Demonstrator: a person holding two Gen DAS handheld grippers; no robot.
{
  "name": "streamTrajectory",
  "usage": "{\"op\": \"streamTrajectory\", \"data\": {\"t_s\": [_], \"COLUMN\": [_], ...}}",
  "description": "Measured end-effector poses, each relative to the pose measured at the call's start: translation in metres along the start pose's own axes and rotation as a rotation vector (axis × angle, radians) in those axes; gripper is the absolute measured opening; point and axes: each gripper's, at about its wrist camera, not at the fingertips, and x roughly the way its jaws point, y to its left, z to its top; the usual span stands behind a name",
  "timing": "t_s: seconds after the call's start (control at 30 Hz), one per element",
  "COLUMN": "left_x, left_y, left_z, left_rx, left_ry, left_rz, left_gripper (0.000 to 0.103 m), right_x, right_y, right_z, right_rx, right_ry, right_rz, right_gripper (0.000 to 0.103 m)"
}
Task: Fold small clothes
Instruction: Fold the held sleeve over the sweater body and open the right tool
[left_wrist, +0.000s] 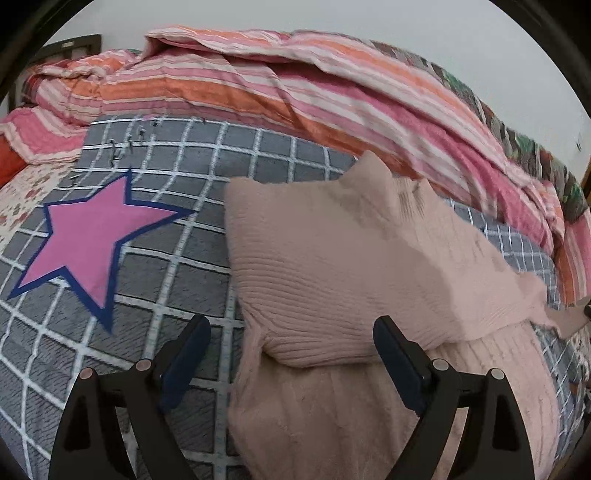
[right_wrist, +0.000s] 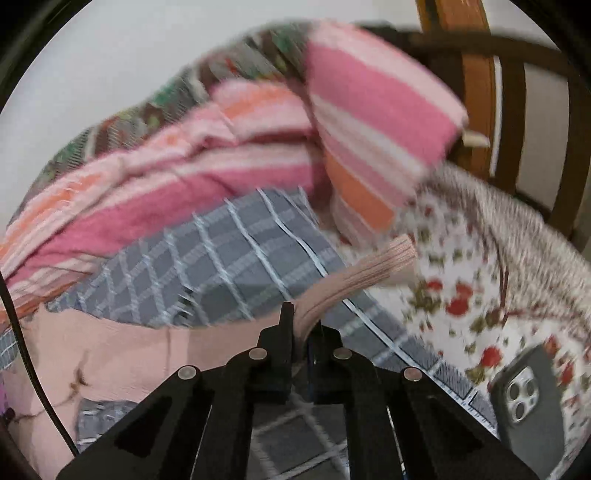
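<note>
Pale pink ribbed sweater (left_wrist: 332, 266) — grey white-checked blanket (left_wrist: 166, 288), pink blue-edged star (left_wrist: 92, 240), pink-orange striped quilt (left_wrist: 295, 85).

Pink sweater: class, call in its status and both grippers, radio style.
Left gripper open, hovering over pink sweater. Right gripper shut on sleeve, lifted off the checked blanket. Phone lies beside, not blocking.

**Bedding, phone and chair**

A grey checked blanket (left_wrist: 177, 280) bears a pink star (left_wrist: 88, 240) edged in blue. Behind it lies a heaped striped quilt (left_wrist: 295, 81). A floral sheet (right_wrist: 461, 280) shows at the blanket's edge, with a phone (right_wrist: 528, 398) lying camera-up on it. A wooden chair (right_wrist: 480, 74) stands beyond.
</note>
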Motion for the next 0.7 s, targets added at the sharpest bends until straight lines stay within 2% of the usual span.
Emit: {"op": "streamTrajectory", "data": {"t_s": [0.13, 0.23, 0.37, 0.5, 0.7], "left_x": [-0.022, -0.04, -0.062, -0.073, -0.077], "left_y": [0.013, 0.025, 0.047, 0.066, 0.082], "left_z": [0.001, 0.0, 0.0, -0.001, -0.004], "left_rx": [-0.058, -0.067, -0.102, -0.126, -0.129], "left_ry": [-0.022, -0.036, -0.052, -0.053, -0.046], "left_rz": [-0.016, 0.021, 0.043, 0.058, 0.072], "left_gripper": [0.089, 0.089, 0.089, 0.089, 0.089], "right_x": [-0.036, -0.065, -0.091, -0.099, -0.093], "right_y": [0.049, 0.1, 0.184, 0.265, 0.369], "right_z": [0.02, 0.032, 0.034, 0.014, -0.042], "right_rx": [-0.09, -0.185, -0.283, -0.378, -0.49], "right_ry": [-0.071, -0.13, -0.165, -0.144, -0.078], "right_rz": [0.056, 0.096, 0.228, 0.36, 0.524], "right_gripper": [0.006, 0.006, 0.006, 0.006, 0.006]}}
